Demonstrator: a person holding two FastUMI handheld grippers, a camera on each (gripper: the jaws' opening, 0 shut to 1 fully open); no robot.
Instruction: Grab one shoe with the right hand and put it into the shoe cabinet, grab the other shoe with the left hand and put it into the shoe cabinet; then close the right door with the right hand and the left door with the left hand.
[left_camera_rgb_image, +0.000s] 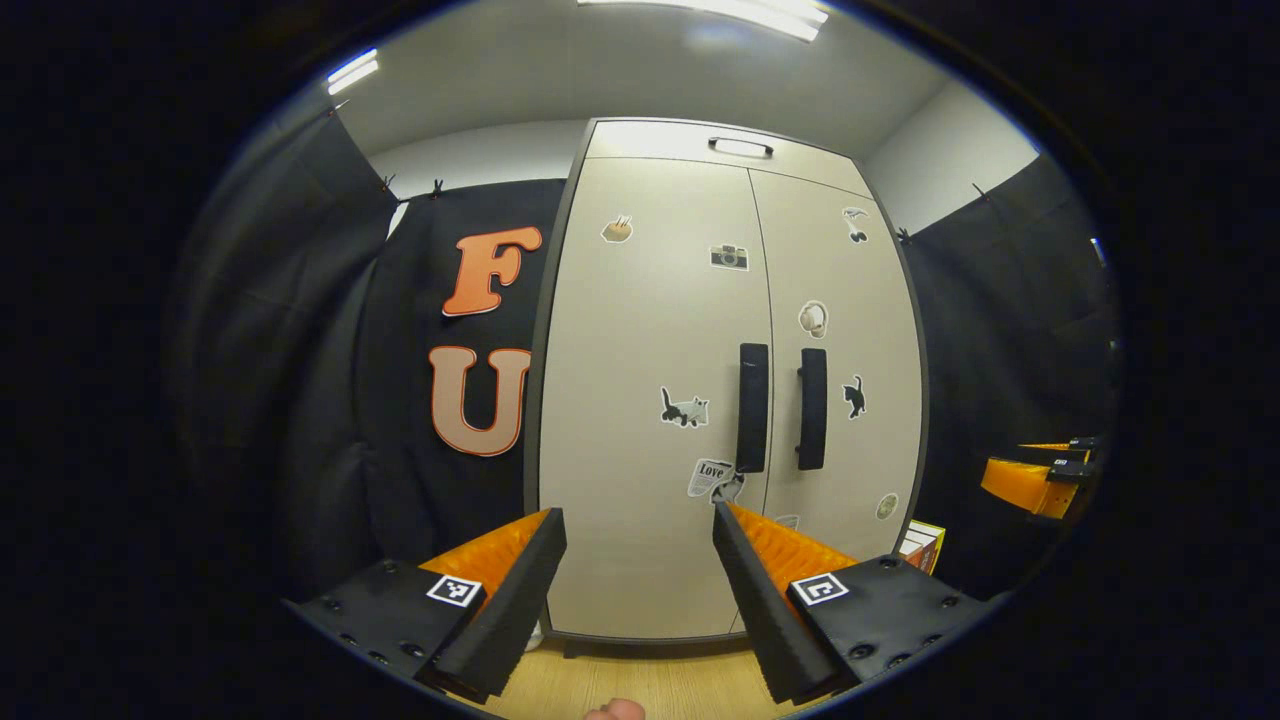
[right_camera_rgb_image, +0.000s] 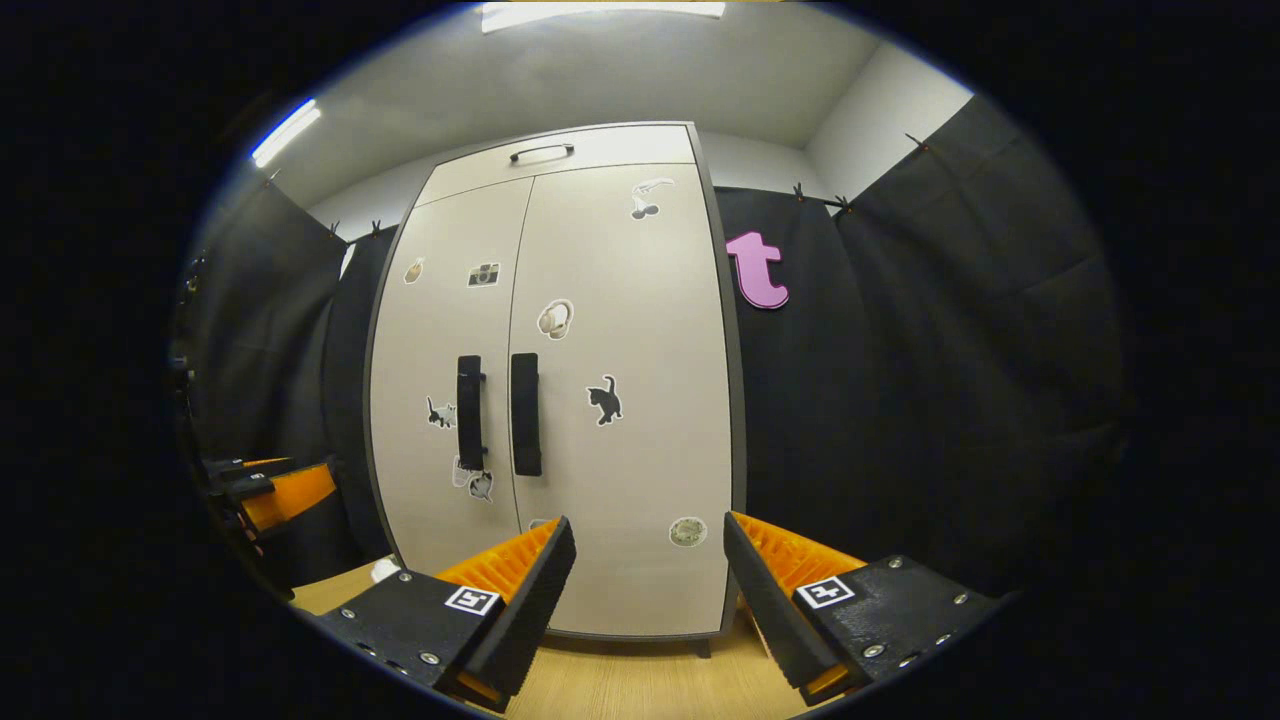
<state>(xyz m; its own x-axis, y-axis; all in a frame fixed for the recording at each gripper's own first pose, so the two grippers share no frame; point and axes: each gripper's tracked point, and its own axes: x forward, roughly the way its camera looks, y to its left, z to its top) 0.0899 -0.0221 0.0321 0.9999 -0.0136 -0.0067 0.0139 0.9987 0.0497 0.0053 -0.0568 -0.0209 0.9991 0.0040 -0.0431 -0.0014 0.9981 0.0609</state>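
Tall beige two-door shoe cabinet (left_camera_rgb_image: 720, 400) stands shut, ahead of me; my left gripper (left_camera_rgb_image: 640, 590) and right gripper (right_camera_rgb_image: 650, 590) spread wide, empty.

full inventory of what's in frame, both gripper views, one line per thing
shoe cabinet: 1, beige with dark edge, centre, standing on the floor, both doors shut
door handles: 2, black, vertical, side by side at the middle seam
top handle: 1, dark, on the panel above the doors
stickers: several, mostly black and white, spread over both doors
floor: 1, light wood, below the cabinet
box: 1, orange and white, low at the cabinet's right side
ceiling lights: at least 2, white, overhead
left gripper: 1, fingers apart, holding nothing
right gripper: 1, fingers apart, holding nothing
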